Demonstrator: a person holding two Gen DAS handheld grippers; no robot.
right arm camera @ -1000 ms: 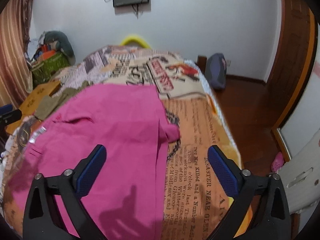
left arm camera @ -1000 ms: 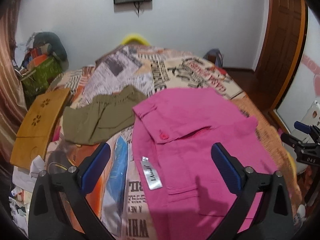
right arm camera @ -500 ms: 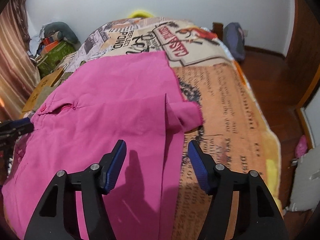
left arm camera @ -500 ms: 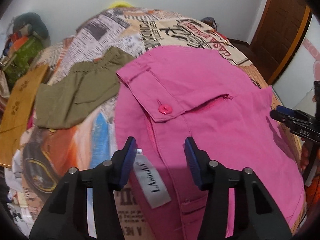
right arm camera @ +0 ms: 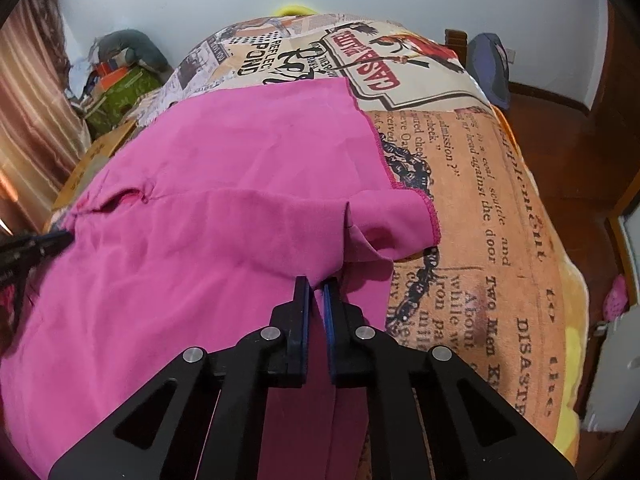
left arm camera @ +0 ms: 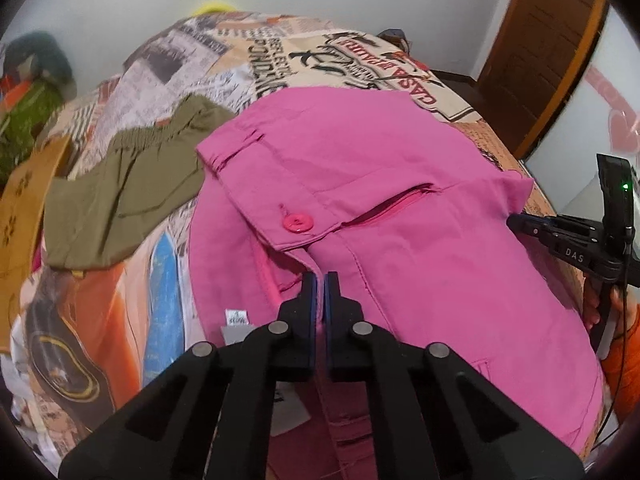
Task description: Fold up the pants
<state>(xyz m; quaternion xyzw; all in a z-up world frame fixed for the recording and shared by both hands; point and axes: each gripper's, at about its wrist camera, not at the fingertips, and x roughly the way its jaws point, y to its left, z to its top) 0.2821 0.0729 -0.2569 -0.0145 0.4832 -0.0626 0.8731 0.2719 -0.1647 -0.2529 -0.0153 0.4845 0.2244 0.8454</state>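
Note:
Pink pants (left arm camera: 400, 240) lie spread on the printed bedspread, waistband and pink button (left arm camera: 298, 223) toward the left. My left gripper (left arm camera: 319, 280) is shut on the pink fabric at the waist edge, just below the button flap. In the right wrist view the pants (right arm camera: 200, 240) fill the left and middle. My right gripper (right arm camera: 316, 286) is shut on the pink fabric near the folded-over hem corner (right arm camera: 396, 224). The right gripper also shows at the right edge of the left wrist view (left arm camera: 516, 222).
Olive green shorts (left arm camera: 120, 200) lie on the bed left of the pants. A wooden board (left arm camera: 20, 208) sits at the far left. The bedspread (right arm camera: 480, 200) runs to the bed's right edge, with wood floor (right arm camera: 580, 160) beyond. Clutter is piled by the wall (right arm camera: 120, 68).
Both grippers have moved down onto the pants and closed from wide open to shut, each pinching pink fabric.

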